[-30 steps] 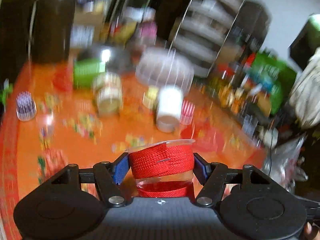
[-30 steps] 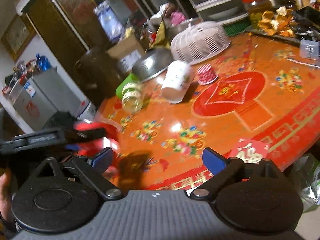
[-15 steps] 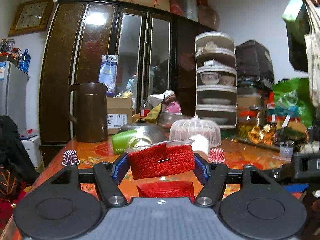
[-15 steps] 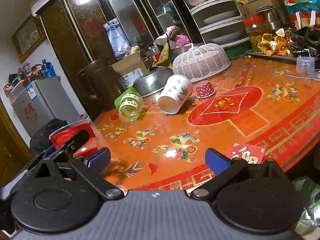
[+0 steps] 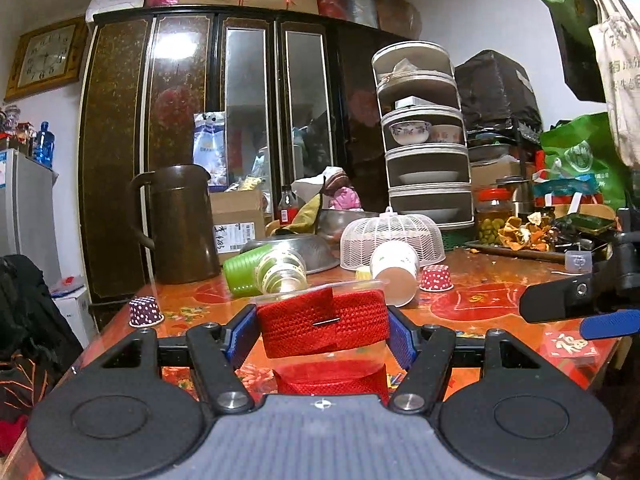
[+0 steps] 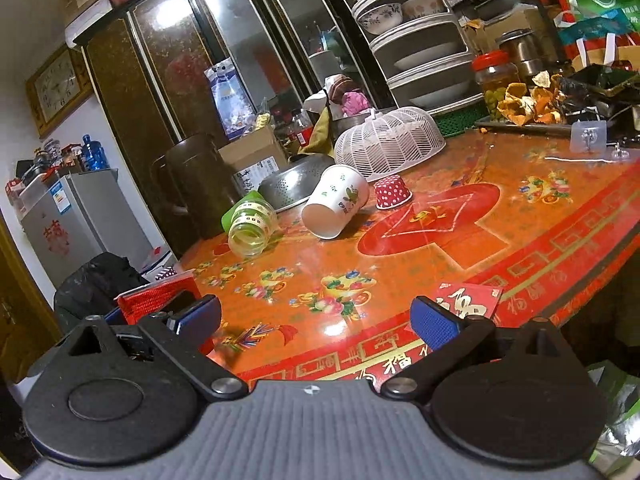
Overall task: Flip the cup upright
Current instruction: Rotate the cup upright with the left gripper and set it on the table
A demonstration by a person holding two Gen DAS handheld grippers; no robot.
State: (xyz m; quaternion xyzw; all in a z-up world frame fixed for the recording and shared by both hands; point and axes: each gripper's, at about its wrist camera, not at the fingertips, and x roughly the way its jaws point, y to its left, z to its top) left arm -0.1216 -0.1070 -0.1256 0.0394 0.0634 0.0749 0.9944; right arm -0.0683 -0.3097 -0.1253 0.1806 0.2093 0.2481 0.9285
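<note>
My left gripper [image 5: 322, 338] is shut on a clear plastic cup wrapped in red webbing [image 5: 324, 330], held upright with its rim on top, low over the near left part of the orange table [image 5: 480, 304]. The same cup [image 6: 158, 300] shows in the right wrist view at the table's left corner. My right gripper [image 6: 316, 316] is open and empty above the table's front edge; its finger [image 5: 612, 322] juts in at the right of the left wrist view. A white flowered paper cup [image 6: 336, 202] and a clear cup in a green one [image 6: 250, 224] lie on their sides farther back.
A brown jug [image 5: 180, 224], a steel colander [image 6: 296, 186], a white mesh food cover [image 6: 390, 142] and a red dotted cupcake liner [image 6: 392, 192] stand at the back. A purple dotted liner [image 5: 145, 311] sits at the left edge. A red envelope [image 6: 466, 300] lies near the front.
My left gripper has tilted from looking down on the table to level, turning the red-wrapped cup upright and lowering it toward the table. My right gripper stayed open and drifted a little.
</note>
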